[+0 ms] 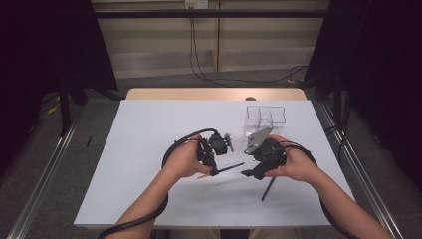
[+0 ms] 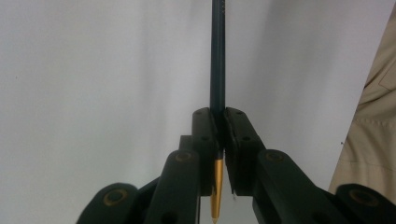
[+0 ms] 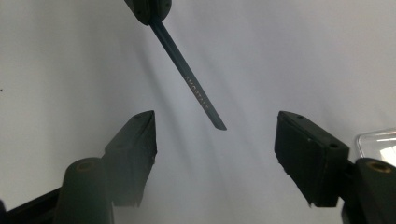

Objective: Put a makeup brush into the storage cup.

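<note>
1. Thin dark teal pencil with a gold sharpened end [image 2: 217, 70] is clamped in the left gripper [image 1: 213, 164]; its fingers [image 2: 204, 135] are pressed together on the shaft, gold tip poking out behind them, long end sticking out toward the right gripper [image 1: 251, 172], held above the white tabletop [image 1: 149, 149].
2. Right gripper's fingers [image 3: 133, 149] stand apart, nothing between them; pencil's free end hangs just ahead of the gap, in the right gripper view, not touching either pad.
3. Looks like a hand-over about to happen.
4. Risk: right fingers closing off-line catch only the very end, pencil pivots or slips once the left lets go.
5. Risk: left releasing too soon, pencil drops and rolls on the tabletop.
6. Second dark thin stick [image 1: 268, 189] lies on the tabletop near the right hand; can't tell what it is.
7. Clear plastic box with 3 visible compartments [image 1: 265, 117] sits beyond the right gripper, well apart from the pencil; compartments look empty.
</note>
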Tool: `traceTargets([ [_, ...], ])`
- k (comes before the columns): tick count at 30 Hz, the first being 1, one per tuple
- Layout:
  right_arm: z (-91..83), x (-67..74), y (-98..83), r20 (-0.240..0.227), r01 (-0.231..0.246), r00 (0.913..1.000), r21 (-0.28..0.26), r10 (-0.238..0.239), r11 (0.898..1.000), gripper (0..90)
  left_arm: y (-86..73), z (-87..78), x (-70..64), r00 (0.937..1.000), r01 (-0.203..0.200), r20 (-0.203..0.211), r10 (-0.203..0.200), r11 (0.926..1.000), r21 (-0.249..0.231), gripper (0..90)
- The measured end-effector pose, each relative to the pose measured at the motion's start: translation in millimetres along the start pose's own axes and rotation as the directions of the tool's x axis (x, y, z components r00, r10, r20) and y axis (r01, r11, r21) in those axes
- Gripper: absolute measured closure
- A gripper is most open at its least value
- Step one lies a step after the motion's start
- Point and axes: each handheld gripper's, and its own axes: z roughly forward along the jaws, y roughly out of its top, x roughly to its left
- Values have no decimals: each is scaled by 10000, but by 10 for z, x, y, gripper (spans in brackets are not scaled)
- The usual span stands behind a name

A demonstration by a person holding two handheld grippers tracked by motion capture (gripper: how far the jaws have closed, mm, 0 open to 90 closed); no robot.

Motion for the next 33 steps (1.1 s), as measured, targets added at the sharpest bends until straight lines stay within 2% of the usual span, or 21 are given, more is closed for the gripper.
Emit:
traceTargets([
  [9,103,26,77,-182,750,9971,376,-744,9965,405,25,27,-15,9999,-100,30,100,9999,-18,834],
  [14,129,23,102,-292,905,9956,526,-891,9945,494,31,24,-22,9998,-48,172,51,9998,-184,834],
  [17,139,19,98,-283,950,9952,580,-935,9938,525,35,10,-18,9996,-211,169,214,9996,-202,834],
  [19,137,15,99,-115,852,9963,653,-846,9942,551,44,9,-18,9993,-321,174,324,9993,-181,834],
  [21,148,2,102,-210,822,9965,522,-812,9952,629,51,21,-30,9994,-274,205,278,9994,-204,834],
  [23,156,3,108,-340,744,9968,600,-724,9954,640,61,25,-22,9984,-527,185,527,9986,-28,834],
  [24,163,1,111,-357,799,9963,613,-778,9949,658,65,24,-10,9978,-571,334,571,9984,-9,834],
  [25,168,8,113,-496,770,9961,737,-734,9943,686,64,33,-15,9982,-566,169,568,9984,-93,833],
  [26,172,7,115,-435,855,9956,748,-824,9935,696,64,42,-17,9987,-487,160,491,9986,-198,834],
  [27,179,16,114,-500,793,9959,792,-755,9937,718,68,38,-11,9983,-553,163,555,9984,-99,834],
  [33,196,23,111,-660,898,9942,822,-845,9926,784,63,40,-11,9980,-603,187,606,9980,-187,833],
])
